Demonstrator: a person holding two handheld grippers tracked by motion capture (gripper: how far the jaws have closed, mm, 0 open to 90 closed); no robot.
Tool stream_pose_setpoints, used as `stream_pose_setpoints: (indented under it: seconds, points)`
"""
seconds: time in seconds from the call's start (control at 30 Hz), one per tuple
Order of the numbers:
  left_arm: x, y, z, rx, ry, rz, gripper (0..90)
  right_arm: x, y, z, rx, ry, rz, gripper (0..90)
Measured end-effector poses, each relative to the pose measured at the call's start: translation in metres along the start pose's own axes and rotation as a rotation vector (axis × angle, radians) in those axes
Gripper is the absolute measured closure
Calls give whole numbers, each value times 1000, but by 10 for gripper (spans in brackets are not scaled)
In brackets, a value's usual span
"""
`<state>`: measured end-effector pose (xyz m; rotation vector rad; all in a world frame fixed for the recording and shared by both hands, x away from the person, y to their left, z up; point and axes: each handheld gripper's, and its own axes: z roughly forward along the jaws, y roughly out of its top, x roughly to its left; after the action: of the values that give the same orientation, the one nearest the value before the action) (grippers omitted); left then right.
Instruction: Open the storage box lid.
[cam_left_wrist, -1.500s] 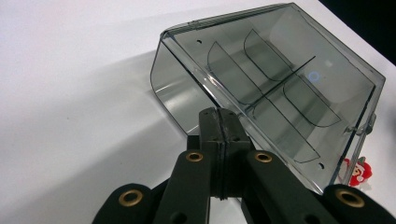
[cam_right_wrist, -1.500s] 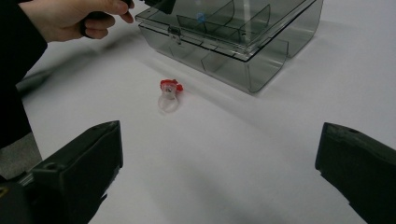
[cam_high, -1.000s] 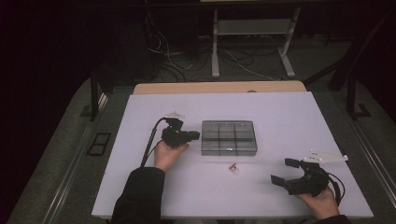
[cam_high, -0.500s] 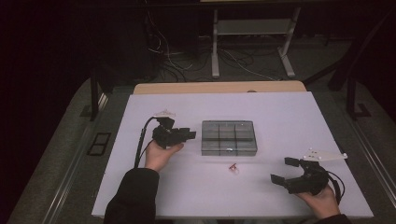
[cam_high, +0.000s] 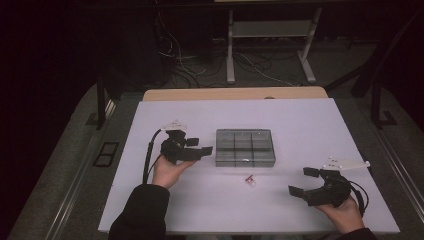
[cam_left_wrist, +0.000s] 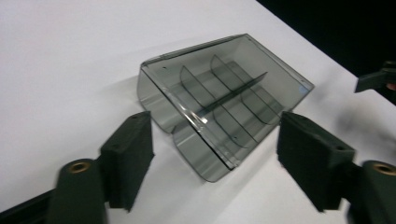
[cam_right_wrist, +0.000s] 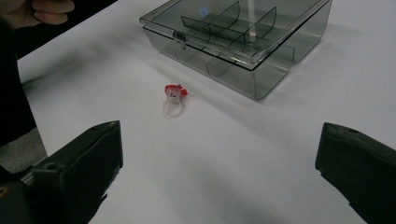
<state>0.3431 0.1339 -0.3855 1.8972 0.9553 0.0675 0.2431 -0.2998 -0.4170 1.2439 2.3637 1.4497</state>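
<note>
Left gripper (cam_high: 202, 148): we see it just left of the box, jaws spread and just been opening, nothing between them; the pads clear the box's left wall.
Right gripper (cam_high: 302, 182): at the near right of the counter (cam_high: 300, 125), well apart from the box; we note its jaws wide apart and empty.
Box (cam_high: 245, 147): we record a smoky clear plastic box with inner dividers, lid down, flat on the counter at the middle.
Ring (cam_high: 249, 179): we log a small clear ring with a red top, lying on the counter just near of the box, between the two grippers, touched by neither.
</note>
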Motion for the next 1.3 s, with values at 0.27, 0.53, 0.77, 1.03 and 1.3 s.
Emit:
stream_pose_setpoints:
  seconds: [0.27, 0.53, 0.77, 1.03, 1.3]
  points:
    - [-9, -8, 1, 19, -11, 15, 52, 2, 8, 4, 13, 7, -14, 7]
    - [-16, -18, 7, 52, -21, 69, 0, 2, 13, 8, 27, 7, -14, 7]
    - [-20, -28, 15, 86, -27, 111, 0, -2, 15, 12, 32, -1, -13, 6]
    - [-26, -34, 24, 142, -34, 176, 0, -2, 24, 19, 59, -3, -31, 6]
    - [-24, -34, 29, 126, -35, 195, 157, -3, 37, 22, 67, -3, -54, 7]
